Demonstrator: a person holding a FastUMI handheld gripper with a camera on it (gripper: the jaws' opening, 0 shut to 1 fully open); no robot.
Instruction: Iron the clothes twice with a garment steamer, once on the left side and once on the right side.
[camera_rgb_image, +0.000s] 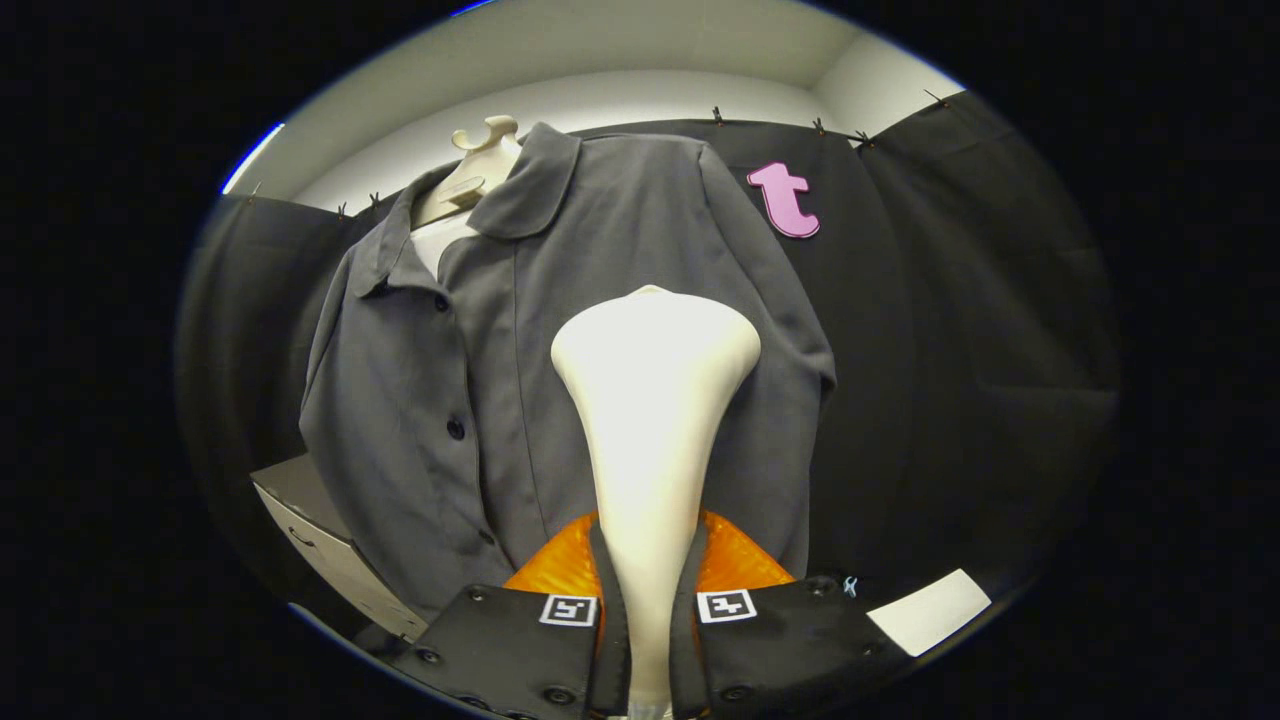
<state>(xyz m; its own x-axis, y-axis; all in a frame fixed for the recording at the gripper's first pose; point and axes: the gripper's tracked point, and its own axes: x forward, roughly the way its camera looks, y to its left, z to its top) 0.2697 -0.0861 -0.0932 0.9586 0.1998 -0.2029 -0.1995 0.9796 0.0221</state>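
Observation:
A grey button-up shirt (440, 380) hangs on a cream mannequin torso whose neck cap (487, 140) rises above the collar. My gripper (648, 580) is shut on the narrow handle of a cream garment steamer (652, 400). The steamer's wide head points up and forward, over the shirt's panel to the right of the button line, about chest high. I cannot tell whether the head touches the cloth. The steamer's lower handle is hidden between my fingers.
A light grey cabinet or box (320, 540) stands low beside the shirt's hem, on the button side. A white sheet or panel (930, 612) lies low on the other side, past my finger. Black cloth walls close in behind the mannequin.

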